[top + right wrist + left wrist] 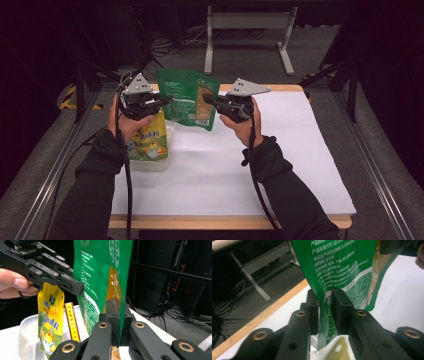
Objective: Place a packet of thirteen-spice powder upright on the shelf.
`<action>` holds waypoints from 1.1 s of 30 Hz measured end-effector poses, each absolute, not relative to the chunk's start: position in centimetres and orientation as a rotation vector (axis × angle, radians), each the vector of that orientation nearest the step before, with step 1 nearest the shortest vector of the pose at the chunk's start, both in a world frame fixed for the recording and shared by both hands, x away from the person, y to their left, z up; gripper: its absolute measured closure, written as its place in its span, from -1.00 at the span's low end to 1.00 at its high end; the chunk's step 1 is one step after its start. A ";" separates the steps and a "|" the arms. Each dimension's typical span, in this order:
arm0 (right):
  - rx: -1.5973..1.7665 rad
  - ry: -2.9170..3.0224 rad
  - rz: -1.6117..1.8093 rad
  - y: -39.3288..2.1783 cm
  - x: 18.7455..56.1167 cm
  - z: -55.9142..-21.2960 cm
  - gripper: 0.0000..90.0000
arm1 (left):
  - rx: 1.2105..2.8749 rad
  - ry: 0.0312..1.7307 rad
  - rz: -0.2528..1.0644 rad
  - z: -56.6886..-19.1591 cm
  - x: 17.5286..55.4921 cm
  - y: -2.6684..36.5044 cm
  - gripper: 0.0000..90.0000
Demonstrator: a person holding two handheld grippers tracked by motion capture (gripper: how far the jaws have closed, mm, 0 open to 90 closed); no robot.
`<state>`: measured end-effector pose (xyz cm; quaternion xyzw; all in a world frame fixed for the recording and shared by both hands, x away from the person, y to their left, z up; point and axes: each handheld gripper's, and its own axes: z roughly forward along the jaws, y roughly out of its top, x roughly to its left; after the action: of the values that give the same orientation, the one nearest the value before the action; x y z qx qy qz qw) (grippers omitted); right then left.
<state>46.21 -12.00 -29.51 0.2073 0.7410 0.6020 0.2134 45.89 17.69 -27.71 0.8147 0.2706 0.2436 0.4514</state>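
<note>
A green snack pouch (pixel 187 97) hangs upright in the air over the far part of the table, between my two grippers. My right gripper (pixel 207 100) is shut on its right edge; in the right gripper view the jaws (pixel 121 317) pinch the pouch (pixel 100 270) flat. My left gripper (pixel 165 101) sits at the pouch's left edge. In the left gripper view its jaws (pixel 325 310) stand apart with the pouch (pixel 337 265) passing loosely between them. Below the left hand, a yellow pouch (pixel 150 137) stands in a white tray (pixel 150 165).
White paper (pixel 280 160) covers the table, with a wooden edge (pixel 230 221) at the front. The tray (pixel 22 332) also holds a red-and-yellow stick pack (pixel 71 322) beside the yellow pouch (pixel 50 315). A grey metal stand (pixel 247 22) and cables lie on the floor beyond.
</note>
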 end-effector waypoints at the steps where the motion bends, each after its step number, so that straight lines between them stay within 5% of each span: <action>1: 0.573 2.055 1.667 -11.8 46.4 -29.5 1.00 | 2.013 0.677 0.594 -27.7 46.1 17.9 0.62; 33: 0.643 2.040 1.743 -2.6 51.0 -31.8 1.00 | 1.887 1.059 0.658 -27.9 45.4 23.3 -0.71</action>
<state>50.99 -2.59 -31.76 0.2288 0.7259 0.6201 0.1901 45.38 23.32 -27.85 0.7549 0.4236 0.2632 0.4259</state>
